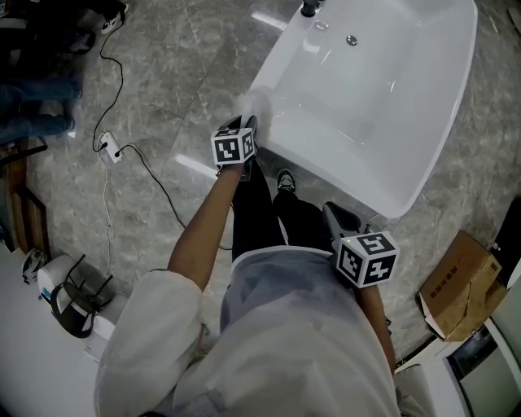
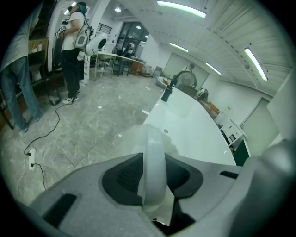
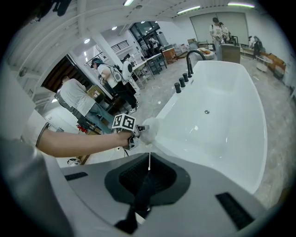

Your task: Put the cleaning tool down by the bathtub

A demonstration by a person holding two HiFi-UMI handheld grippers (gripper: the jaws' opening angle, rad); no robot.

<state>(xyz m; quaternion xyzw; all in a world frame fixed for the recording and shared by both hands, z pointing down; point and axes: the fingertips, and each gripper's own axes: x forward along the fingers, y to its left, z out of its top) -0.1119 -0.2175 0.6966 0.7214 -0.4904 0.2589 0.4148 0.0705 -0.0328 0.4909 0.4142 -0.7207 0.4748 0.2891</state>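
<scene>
The white bathtub fills the upper right of the head view. My left gripper is at the tub's near left rim, shut on the white handle of the cleaning tool. Its fluffy white head rests against the rim, and it also shows as a pale puff in the right gripper view beside the left gripper. My right gripper hangs near the tub's front corner, apart from the tool. Its jaws are shut with nothing between them.
A black faucet stands at the tub's far end. A power strip with cables lies on the grey marble floor to the left. A cardboard box sits at the right. People stand by tables in the background.
</scene>
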